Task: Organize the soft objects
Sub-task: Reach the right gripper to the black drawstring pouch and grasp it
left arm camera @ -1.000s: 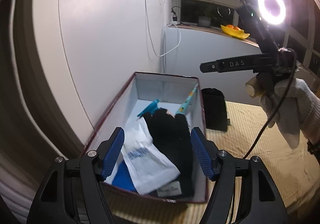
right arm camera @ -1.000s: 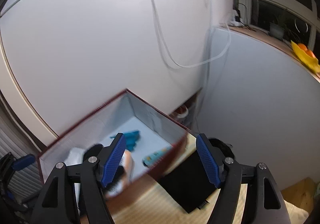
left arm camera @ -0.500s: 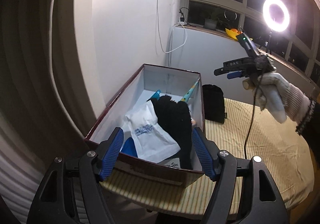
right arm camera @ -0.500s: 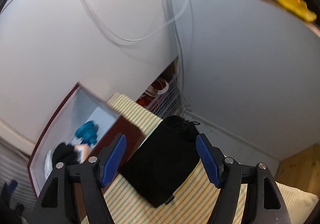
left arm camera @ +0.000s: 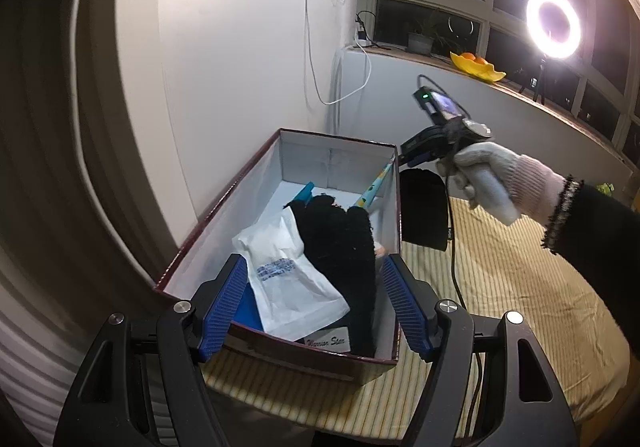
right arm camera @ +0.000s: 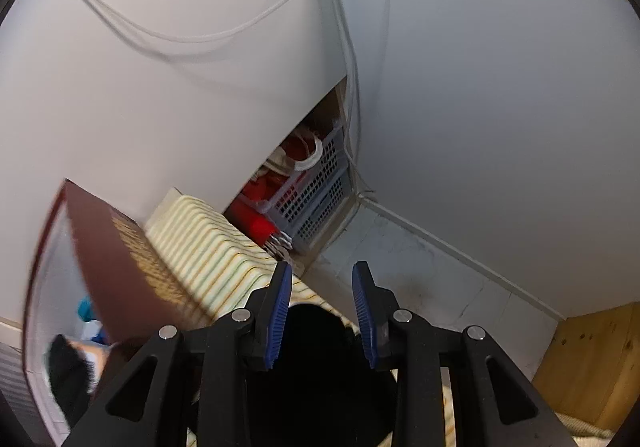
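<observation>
Right gripper [right arm camera: 322,307] over the pouch [right arm camera: 316,331] beside the box [left arm camera: 280,155].
Its jaws are closing, pouch between them, not yet pinched; left gripper [left arm camera: 314,307] spread before the box.

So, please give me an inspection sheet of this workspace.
Surface: striped mat, partly bare.
Job's things: black pouch on mat beside box; black glove and white packet in box.
Clutter: teal items at box's far end.
Grippers: left gripper open, empty; right gripper closing over pouch, pads not pressing.
Cables: white cable on wall; black cord across mat.
Surroundings: ring light, basket.
</observation>
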